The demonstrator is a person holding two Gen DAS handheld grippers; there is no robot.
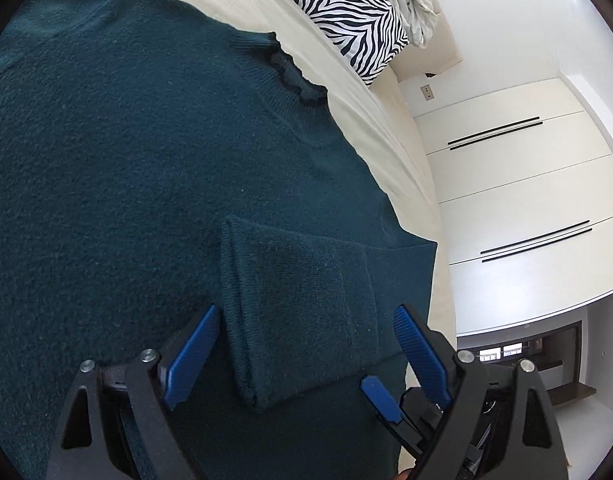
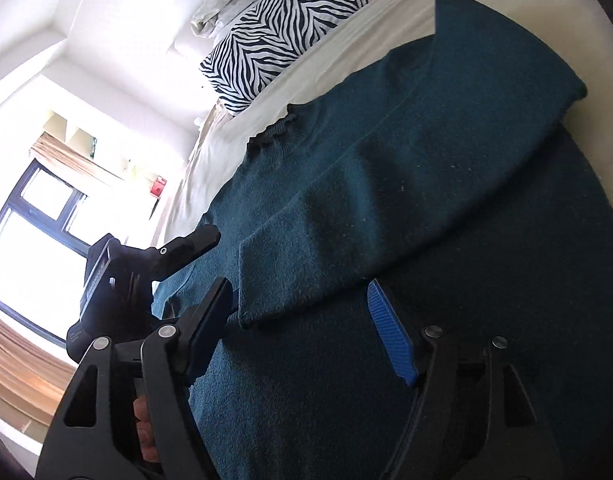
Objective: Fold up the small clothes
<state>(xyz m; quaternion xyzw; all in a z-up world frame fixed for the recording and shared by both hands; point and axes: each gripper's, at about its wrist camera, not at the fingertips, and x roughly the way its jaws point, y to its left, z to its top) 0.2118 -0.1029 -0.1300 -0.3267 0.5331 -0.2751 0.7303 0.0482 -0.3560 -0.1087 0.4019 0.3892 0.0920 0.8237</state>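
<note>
We see a dark teal sweater [image 1: 146, 168] spread flat over a cream bed sheet [image 1: 370, 120], filling most of both views. Its ruffled collar [image 1: 294, 72] lies at the far edge, toward a zebra-striped pillow [image 1: 346, 8] with a pale crumpled cloth [image 1: 414, 0] beyond it.

In the left wrist view, our left gripper [image 1: 306, 344] hangs just above the sweater with its jaws spread wide and nothing between them. The folded-in sleeve [image 1: 306, 308] lies across the sweater's body, its cuff end sitting between the blue pads [image 1: 190, 360]. To the right stands a white wardrobe [image 1: 526, 192] with dark handle bars.

In the right wrist view, the left gripper shows at the near left edge of the sweater, with a window [image 2: 34, 240] behind it. Our right gripper [image 2: 306, 328] is likewise spread open and empty, with the sleeve's cuff [image 2: 282, 280] lying just ahead of its fingers. The sleeve runs diagonally from there to the far right shoulder.
</note>
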